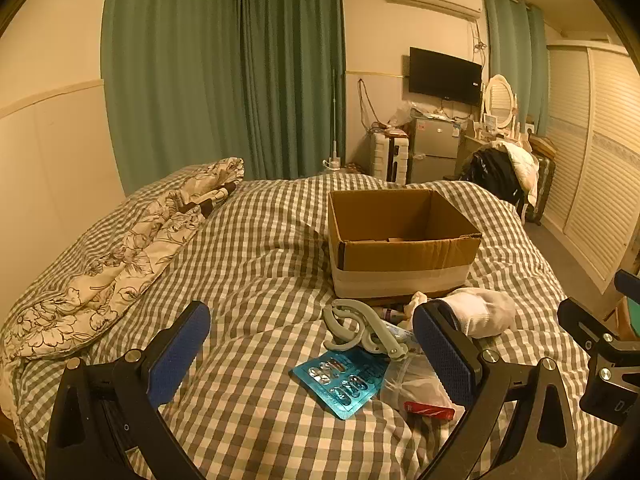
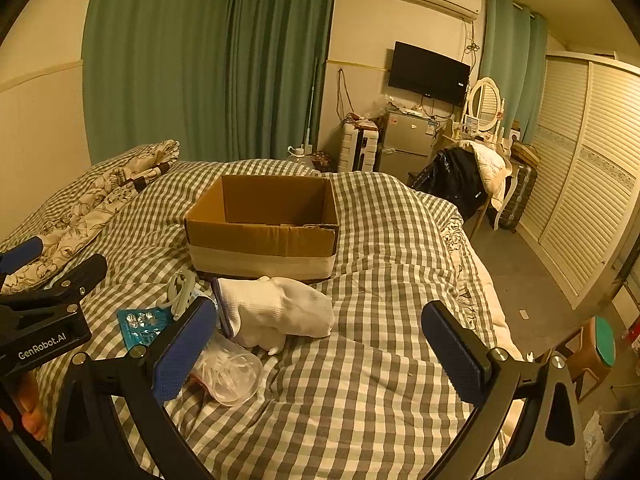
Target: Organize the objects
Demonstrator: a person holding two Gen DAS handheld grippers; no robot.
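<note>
Ahead of both wide-open, empty tools, left gripper (image 1: 310, 354) and right gripper (image 2: 318, 346), clutter lies before cardboard box (image 2: 262, 226), probably staged for loading.

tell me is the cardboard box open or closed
Open: the cardboard box stands upright on the checked bedspread, its top uncovered and inner walls visible.

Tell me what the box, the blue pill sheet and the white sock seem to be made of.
The box: brown corrugated cardboard, matte, with a torn top edge and a pale band of tape around its base.
The blue pill sheet: probably plastic and foil, since its blisters shine.
The white sock: soft knitted fabric, probably cotton, with visible ribbing and limp folds.
</note>
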